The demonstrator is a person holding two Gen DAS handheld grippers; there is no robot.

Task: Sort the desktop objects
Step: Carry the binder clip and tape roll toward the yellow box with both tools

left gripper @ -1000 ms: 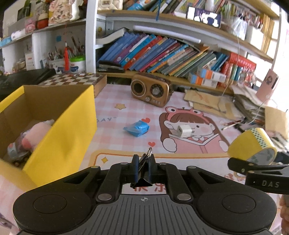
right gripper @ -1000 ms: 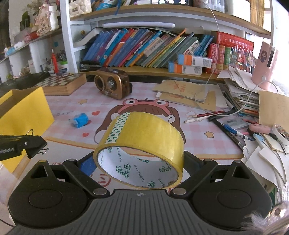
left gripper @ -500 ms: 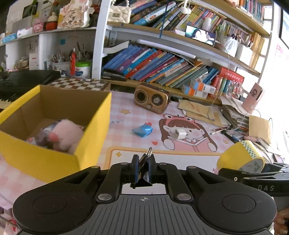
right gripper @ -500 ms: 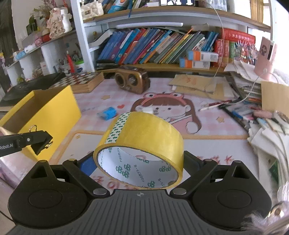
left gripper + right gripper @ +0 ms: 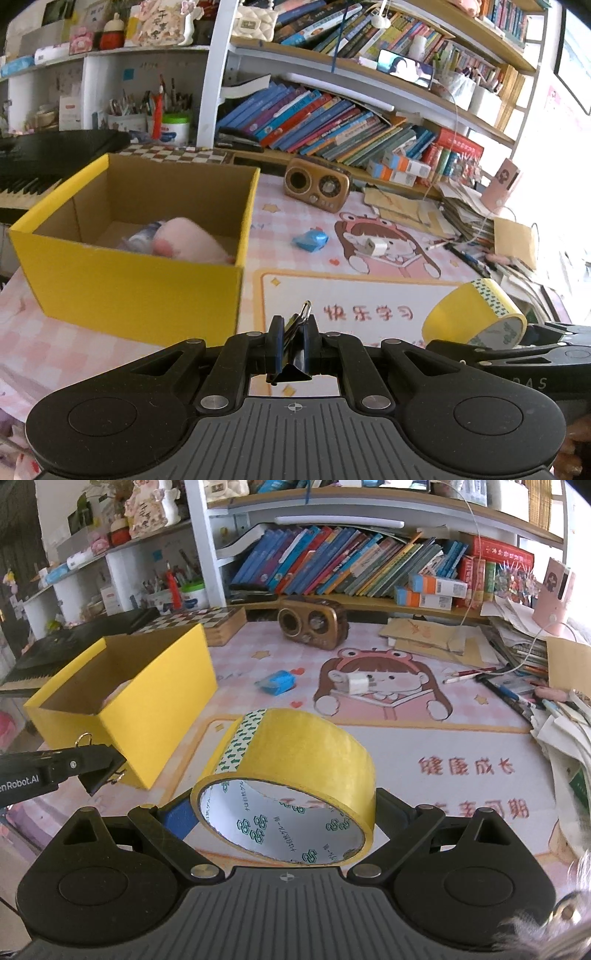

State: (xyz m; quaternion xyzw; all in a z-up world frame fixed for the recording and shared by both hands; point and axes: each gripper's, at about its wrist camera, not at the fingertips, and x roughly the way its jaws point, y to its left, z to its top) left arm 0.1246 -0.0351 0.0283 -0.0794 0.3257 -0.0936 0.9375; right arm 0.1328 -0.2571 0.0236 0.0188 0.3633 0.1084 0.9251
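Cardboard box [image 5: 136, 291] open-topped, pink plush toy [image 5: 188, 242] inside, tilted

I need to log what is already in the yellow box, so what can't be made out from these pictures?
- Yellow box contents, left wrist view: blurred; pink soft thing covers the rest.
- Box interior, right wrist view: hidden by its near wall.
- Binder clip body, left wrist view: hidden by the shut left tongs.

White shelving [image 5: 218, 74] crammed with leaning books [image 5: 332, 565] backs the desk, daylight glaring from the right.
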